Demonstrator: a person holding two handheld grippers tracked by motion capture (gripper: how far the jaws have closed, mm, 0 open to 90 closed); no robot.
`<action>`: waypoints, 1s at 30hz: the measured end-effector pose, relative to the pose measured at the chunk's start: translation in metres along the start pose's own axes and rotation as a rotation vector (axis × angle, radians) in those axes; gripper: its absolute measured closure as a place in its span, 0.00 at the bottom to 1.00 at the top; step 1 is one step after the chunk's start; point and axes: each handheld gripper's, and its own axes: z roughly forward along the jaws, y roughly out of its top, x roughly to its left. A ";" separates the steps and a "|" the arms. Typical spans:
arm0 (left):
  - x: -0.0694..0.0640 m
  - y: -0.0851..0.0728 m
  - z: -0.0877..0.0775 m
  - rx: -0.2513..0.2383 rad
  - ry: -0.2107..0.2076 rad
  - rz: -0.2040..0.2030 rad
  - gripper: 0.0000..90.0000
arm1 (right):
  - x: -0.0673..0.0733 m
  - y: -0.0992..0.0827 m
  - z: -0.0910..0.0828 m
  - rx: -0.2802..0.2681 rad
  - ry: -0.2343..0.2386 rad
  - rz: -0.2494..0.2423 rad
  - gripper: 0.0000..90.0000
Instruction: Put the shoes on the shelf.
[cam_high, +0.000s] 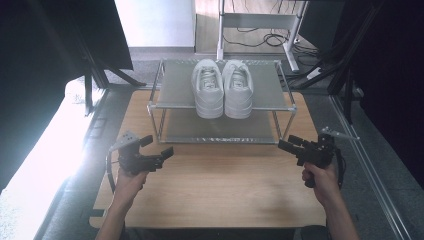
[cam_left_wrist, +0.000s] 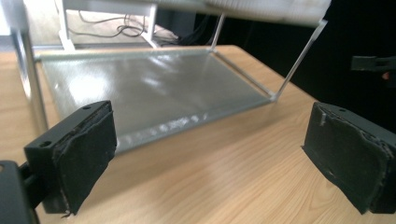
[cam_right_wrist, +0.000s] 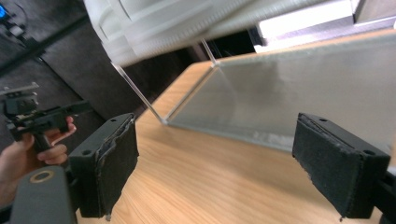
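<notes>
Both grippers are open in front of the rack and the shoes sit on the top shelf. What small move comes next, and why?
Probably raise the right gripper toward the heel of the right shoe. Both it and the left gripper hang open and empty low over the table, level with the rack's lower shelf, while the shoes sit above them on the top shelf.

Both tongs (cam_high: 156, 146) (cam_high: 288, 142) agape, empty.
</notes>
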 end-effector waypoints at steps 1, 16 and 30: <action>0.001 -0.005 0.000 0.010 0.007 0.001 0.02 | -0.001 -0.003 -0.001 0.004 -0.005 -0.001 0.16; 0.005 -0.061 0.003 0.132 0.103 0.029 0.02 | -0.016 -0.048 -0.012 0.111 -0.144 -0.093 0.15; 0.006 -0.104 0.030 0.387 0.179 0.114 0.00 | -0.029 -0.088 0.009 0.295 -0.286 -0.220 0.13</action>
